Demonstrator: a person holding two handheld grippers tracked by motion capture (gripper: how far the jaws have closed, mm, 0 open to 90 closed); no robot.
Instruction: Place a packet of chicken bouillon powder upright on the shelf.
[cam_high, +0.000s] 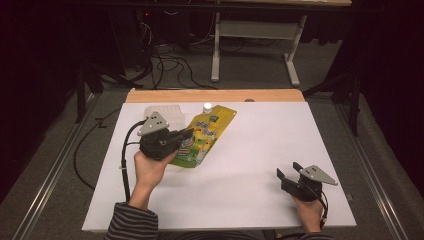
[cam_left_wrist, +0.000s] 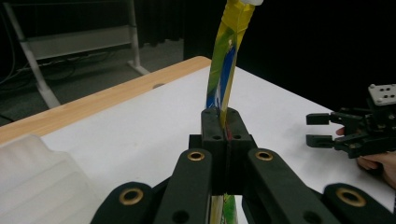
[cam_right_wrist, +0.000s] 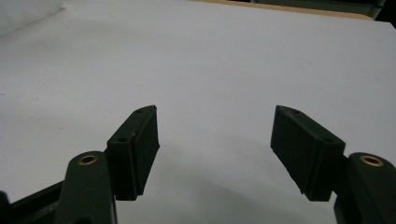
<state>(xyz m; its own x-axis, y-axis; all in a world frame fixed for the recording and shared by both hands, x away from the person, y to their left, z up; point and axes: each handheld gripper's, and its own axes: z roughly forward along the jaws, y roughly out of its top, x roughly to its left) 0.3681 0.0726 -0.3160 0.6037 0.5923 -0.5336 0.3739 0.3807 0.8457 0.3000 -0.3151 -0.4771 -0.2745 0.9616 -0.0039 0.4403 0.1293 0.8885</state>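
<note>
Left hand-held gripper clamped on a yellow refill pouch, jaws pressed tight on its flat edge. Pouch lifted partly off the white tabletop at the far left, white cap toward the far edge, just beside a translucent plastic tray. Right hand-held gripper wide apart, holding nothing, resting low near the front right corner, well apart from the pouch.

Probably mid-lift. Best kept slow and steady, with the pinch held on the seam rather than the soft belly, so the pouch hangs straight and does not swing or fold. Worth steadying the free end with the right hand-held gripper before any tilt.

Pouch capped, contents hidden behind printed film. Tray apparently bare, though too pale and blurred to confirm.
</note>
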